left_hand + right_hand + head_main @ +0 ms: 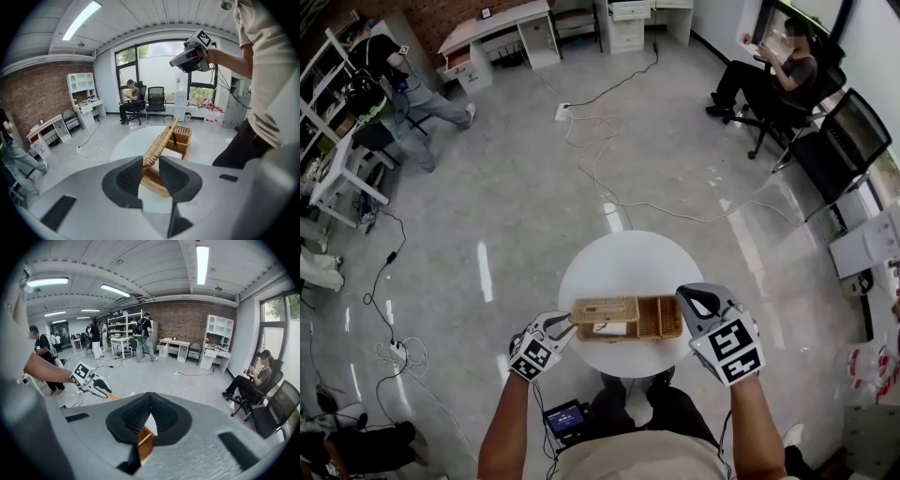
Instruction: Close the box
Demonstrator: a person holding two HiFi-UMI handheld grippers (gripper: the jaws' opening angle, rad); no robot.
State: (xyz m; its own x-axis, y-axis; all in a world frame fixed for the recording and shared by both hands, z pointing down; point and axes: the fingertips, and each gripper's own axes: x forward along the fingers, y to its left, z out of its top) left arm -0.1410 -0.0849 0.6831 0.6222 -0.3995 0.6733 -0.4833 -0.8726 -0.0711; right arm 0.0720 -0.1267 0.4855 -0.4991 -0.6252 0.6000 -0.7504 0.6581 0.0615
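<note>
Box sits at lower centre of the head view on the table. Its tilted lid is clenched in the left gripper. The right gripper, near the box's right end, is closed and empty.

You stand on a glossy grey floor running to a brick wall lined with white desks. A round white table sits below you, black office chairs to your right. Tall windows and ceiling strip lights brighten the room.
</note>
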